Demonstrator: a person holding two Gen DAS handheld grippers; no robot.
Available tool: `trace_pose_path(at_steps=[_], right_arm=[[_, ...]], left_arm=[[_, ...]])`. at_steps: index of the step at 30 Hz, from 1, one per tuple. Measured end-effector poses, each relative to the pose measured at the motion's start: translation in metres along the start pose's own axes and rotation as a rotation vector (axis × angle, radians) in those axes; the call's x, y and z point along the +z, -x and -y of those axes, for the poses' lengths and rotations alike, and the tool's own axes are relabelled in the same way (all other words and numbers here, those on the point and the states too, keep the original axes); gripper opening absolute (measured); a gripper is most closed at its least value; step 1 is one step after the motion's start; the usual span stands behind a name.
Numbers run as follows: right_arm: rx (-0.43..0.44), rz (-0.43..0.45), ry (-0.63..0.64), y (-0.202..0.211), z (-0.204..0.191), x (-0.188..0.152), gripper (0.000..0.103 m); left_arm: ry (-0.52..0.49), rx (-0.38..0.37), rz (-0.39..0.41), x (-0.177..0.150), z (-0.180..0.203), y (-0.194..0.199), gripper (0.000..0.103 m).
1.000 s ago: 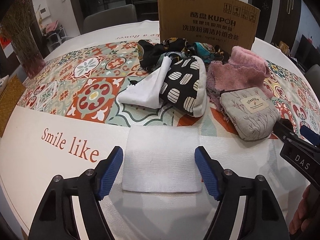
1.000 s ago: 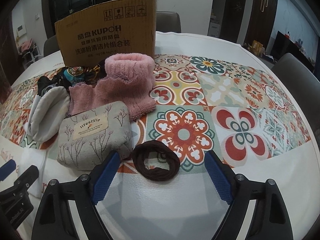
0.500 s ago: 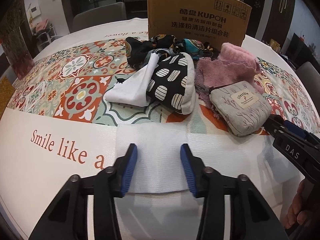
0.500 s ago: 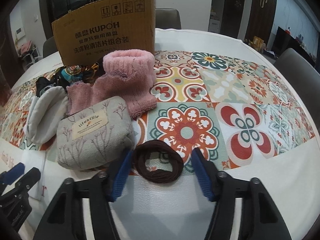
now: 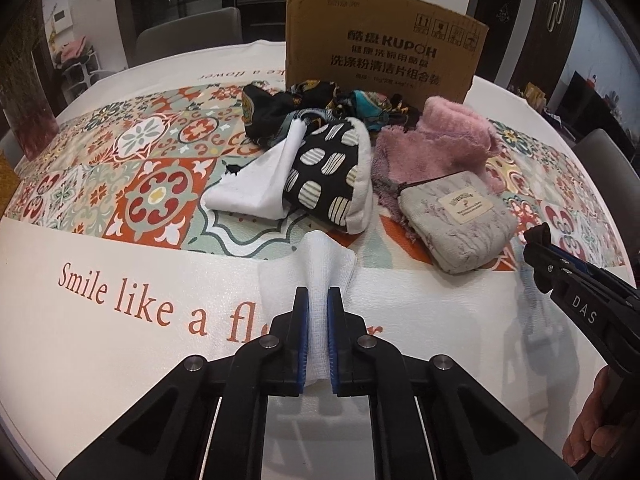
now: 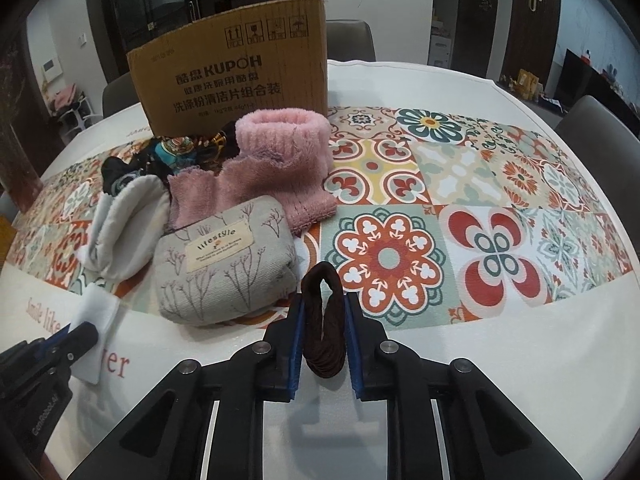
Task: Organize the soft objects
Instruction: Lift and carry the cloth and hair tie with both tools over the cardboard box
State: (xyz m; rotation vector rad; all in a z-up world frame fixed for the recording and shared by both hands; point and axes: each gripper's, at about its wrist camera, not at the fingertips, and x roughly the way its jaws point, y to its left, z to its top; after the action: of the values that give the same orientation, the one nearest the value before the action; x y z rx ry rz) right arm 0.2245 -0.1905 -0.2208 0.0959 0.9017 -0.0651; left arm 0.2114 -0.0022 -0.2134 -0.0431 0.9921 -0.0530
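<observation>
A: Delta vs a second ago: both sets of jaws were spread wide, cloth and band lay flat and untouched. Now the left gripper (image 5: 318,336) is clamped on the white cloth (image 5: 320,268), which is bunched into a ridge between the pads. The right gripper (image 6: 322,336) is closing on the brown hair band (image 6: 323,320); the band is squeezed from a ring into a narrow loop.

B: Task impact?

A: Two grasps are judged secured, nothing lifted yet. Both items are still on the tablecloth (image 5: 120,360), near its front edge. The cardboard box (image 5: 380,60) at the back is probably the destination, though its opening is not seen.

B: Materials?

A: Cloth: thin, waffle-textured, limp. Band: coiled cord, springy. Remaining pile ahead: grey fabric pouch (image 6: 224,264), padded, labelled; pink fleece piece (image 6: 280,152), fuzzy, tubular; black spotted pouch (image 5: 328,176); patterned scarf (image 5: 312,100), crumpled. Slip risk is rated low for everything.
</observation>
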Motion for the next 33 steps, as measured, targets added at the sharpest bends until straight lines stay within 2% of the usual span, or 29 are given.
trace_pose_path(at_steps=[18,33], right_arm=[[0.055,0.113,-0.022,0.079,-0.011,0.023,0.020],[0.095,0.235,-0.024,0.131,-0.036,0.068,0.020]], left_arm=[[-0.049,-0.066,0.172,0.029,0.002,0.081,0.010],[-0.069,-0.132,0.270,0.079,-0.010,0.132,0.010]])
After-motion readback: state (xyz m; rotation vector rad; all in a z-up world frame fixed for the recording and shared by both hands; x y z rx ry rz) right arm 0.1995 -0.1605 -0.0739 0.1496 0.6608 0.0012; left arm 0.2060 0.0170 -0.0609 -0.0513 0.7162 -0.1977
